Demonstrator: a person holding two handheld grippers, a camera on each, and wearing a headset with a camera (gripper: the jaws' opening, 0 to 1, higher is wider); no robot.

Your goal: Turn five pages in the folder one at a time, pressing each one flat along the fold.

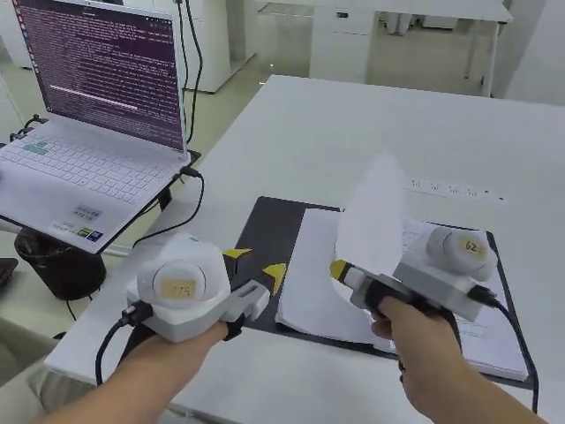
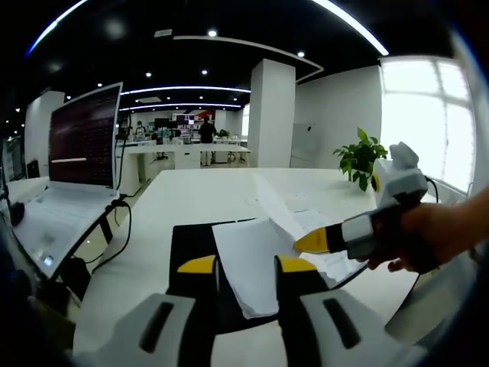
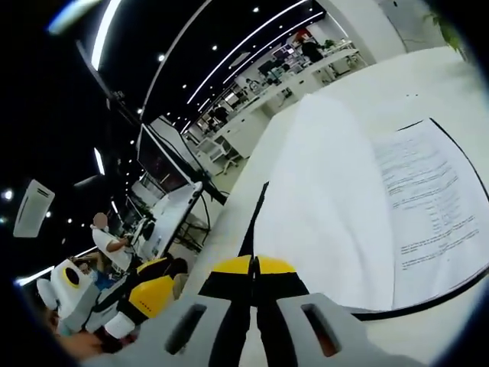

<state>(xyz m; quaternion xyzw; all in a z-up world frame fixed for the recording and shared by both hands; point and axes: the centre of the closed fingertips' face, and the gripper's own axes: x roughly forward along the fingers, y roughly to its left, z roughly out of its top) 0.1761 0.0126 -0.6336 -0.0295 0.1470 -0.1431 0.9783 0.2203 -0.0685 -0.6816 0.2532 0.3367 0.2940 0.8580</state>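
The right hand-held gripper is clamping the page by its edge, standing it upright over the folder for turning. The left hand-held gripper, jaws apart, is hovering at nine o'clock, probably ready to press.

Orange sticker on right gripper: maybe "02". Sticker on left gripper: illegible. Terminal text on laptop, print on page: too small.

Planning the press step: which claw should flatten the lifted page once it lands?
Left, probably. The left claw is open and free at the left edge of the folder, where the page should land; the right claw is shut on that page.
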